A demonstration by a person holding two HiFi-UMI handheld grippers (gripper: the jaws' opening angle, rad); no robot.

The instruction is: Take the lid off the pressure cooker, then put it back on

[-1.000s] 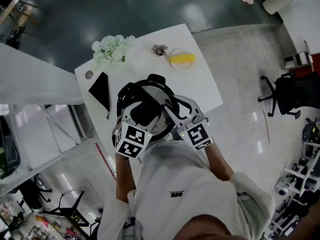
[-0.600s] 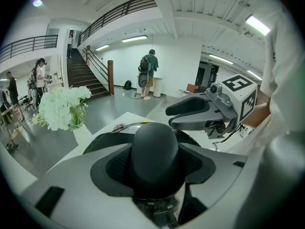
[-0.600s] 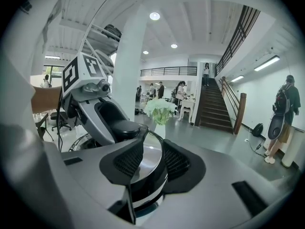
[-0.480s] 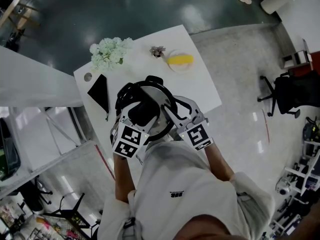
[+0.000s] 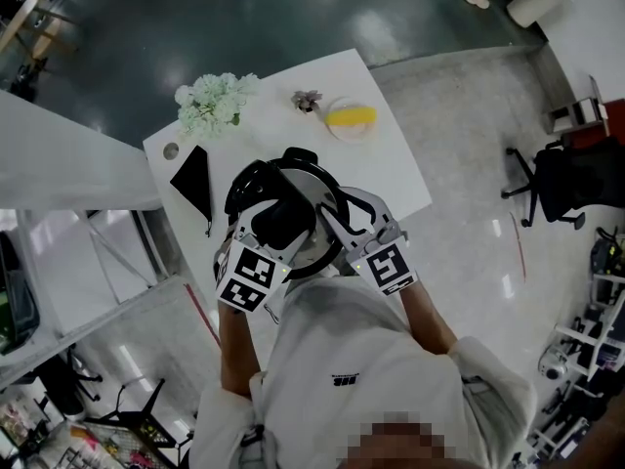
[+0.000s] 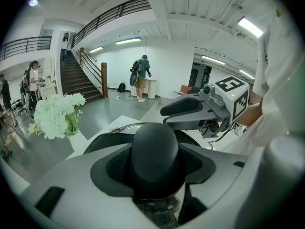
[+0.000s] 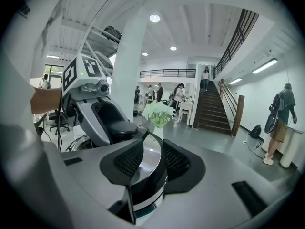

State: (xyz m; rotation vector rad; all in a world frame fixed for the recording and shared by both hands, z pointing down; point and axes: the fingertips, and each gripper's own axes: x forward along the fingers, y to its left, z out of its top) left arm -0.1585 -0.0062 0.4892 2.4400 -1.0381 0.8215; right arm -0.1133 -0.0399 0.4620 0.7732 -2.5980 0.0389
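A steel pressure cooker point(image 5: 311, 177) with black handles stands near the front edge of the white table point(image 5: 395, 169). My left gripper point(image 5: 282, 219) comes in from the near left and is shut on the black lid knob point(image 6: 155, 155), which fills the gap between its pads. My right gripper point(image 5: 338, 220) reaches in from the near right. Its jaws are closed on the cooker's rim point(image 7: 148, 161), with shiny steel and a black band between the pads. From the right gripper view, the left gripper point(image 7: 117, 128) sits on the knob. The lid rests on the pot.
White flowers point(image 5: 213, 101) stand at the table's far left, with a flat black object point(image 5: 195, 178) beside the cooker. A plate holding something yellow point(image 5: 354, 118) and a small ornament point(image 5: 310, 98) lie at the far side. An office chair point(image 5: 562, 184) stands on the floor to the right.
The left gripper's marker cube has shifted slightly toward the near left. Both grips and the lid look the same.
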